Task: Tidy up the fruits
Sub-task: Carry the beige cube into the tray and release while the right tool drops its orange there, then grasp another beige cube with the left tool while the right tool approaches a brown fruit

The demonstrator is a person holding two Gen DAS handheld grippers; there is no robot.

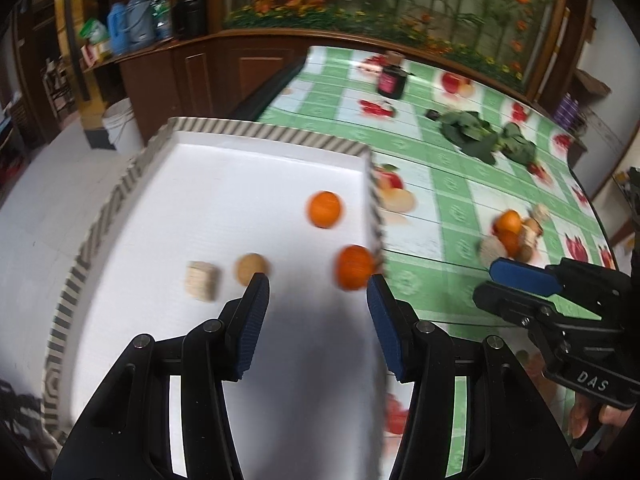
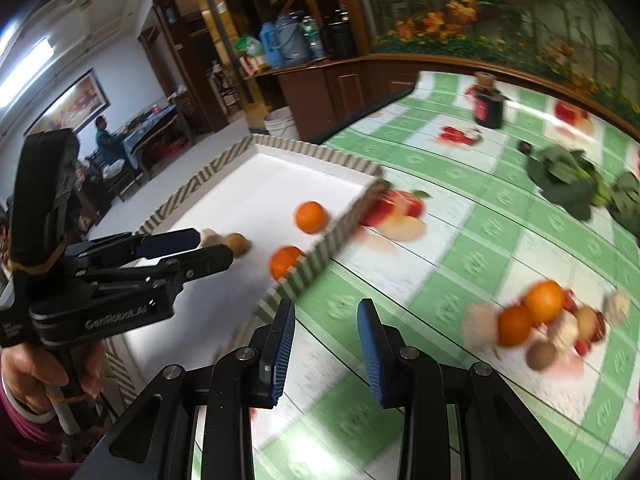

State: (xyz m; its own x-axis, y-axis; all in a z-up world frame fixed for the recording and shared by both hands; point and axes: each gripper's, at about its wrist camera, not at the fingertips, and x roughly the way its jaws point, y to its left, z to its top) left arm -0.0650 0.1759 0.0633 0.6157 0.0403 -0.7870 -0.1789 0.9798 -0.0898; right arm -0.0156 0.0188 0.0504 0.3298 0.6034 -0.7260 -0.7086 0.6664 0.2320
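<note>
A white tray with a striped rim [image 1: 280, 136] [image 2: 316, 150] lies at the table's left end. It holds two oranges [image 1: 325, 209] [image 1: 354, 267] [image 2: 310, 217] [image 2: 285, 261], a brown kiwi [image 1: 250, 267] [image 2: 237, 243] and a pale block-shaped item [image 1: 202, 281]. My left gripper [image 1: 318, 284] [image 2: 208, 247] is open and empty above the tray, just behind the nearer orange. My right gripper [image 2: 326, 308] [image 1: 490, 280] is open and empty over the tablecloth right of the tray. A pile of oranges, kiwis and pale pieces [image 2: 536, 316] [image 1: 512, 232] lies on the cloth to the right.
A green checked tablecloth [image 2: 472, 240] [image 1: 448, 176] covers the table. Leafy greens [image 1: 486, 138] [image 2: 568, 178] and a dark jar [image 1: 392, 78] [image 2: 489, 106] stand farther back. A wooden cabinet and a white bucket [image 1: 120, 124] stand beyond the table's left end.
</note>
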